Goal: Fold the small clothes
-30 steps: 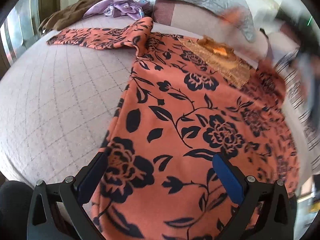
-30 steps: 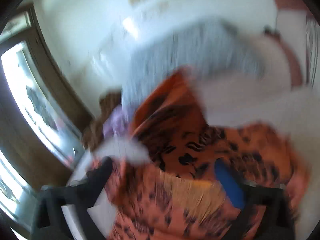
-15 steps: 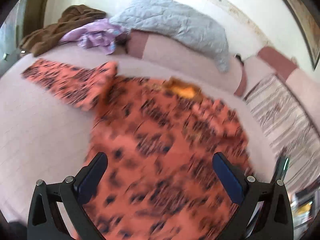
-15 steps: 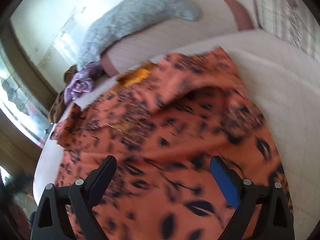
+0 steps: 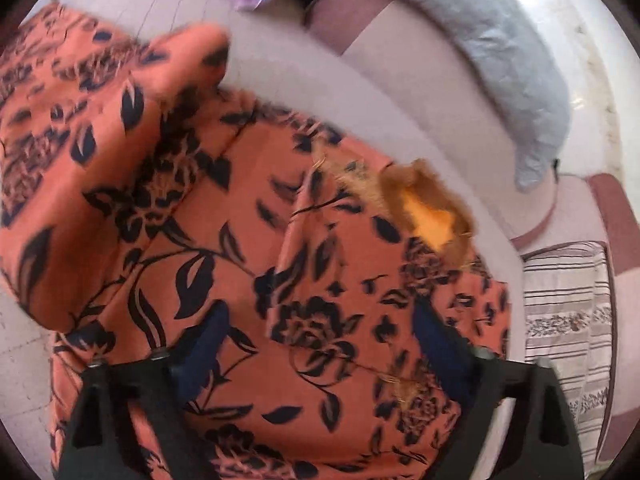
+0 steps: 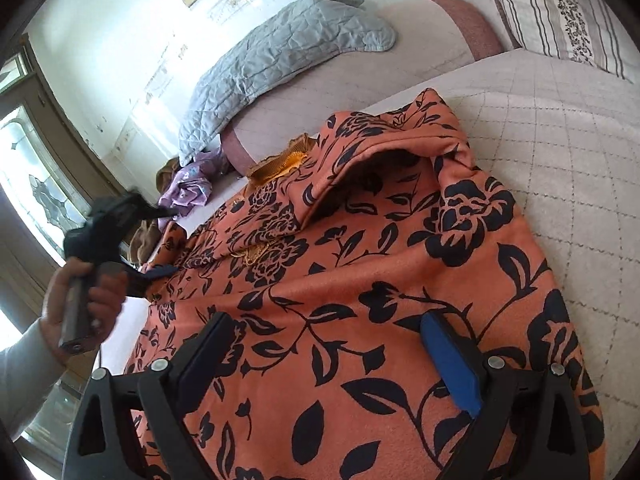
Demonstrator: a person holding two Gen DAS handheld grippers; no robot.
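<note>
Orange floral top (image 5: 248, 264) spread flat over the bed (image 6: 560, 128), black flower print up, gold collar (image 5: 432, 212) toward the headboard end. Right sleeve (image 6: 384, 156) folded in across the chest, its edge lifted into a loose hollow; left sleeve (image 5: 92, 128) lying out to the side, a fold running along it. Left tool (image 5: 320, 344) poised low over the top's middle, jaws spread wide, nothing between the blue pads, cloth showing in the gap; whether touching the cloth cannot be told. Right tool (image 6: 320, 352) likewise wide and empty, above the lower half of the top. Seen from the right wrist view: left hand (image 6: 76, 300) gripping the left tool's handle at the far side of the top, tip near the sleeve edge, somewhat blurred. Grey quilt (image 6: 280, 52) draped along the headboard cushion, purple cloth (image 6: 188, 192) crumpled just beside it at the bed's corner, brown cloth (image 6: 168, 168) behind that. Striped pillow (image 6: 560, 8) at the other end of the headboard, well apart from the top. Left wrist view soft with motion blur.
</note>
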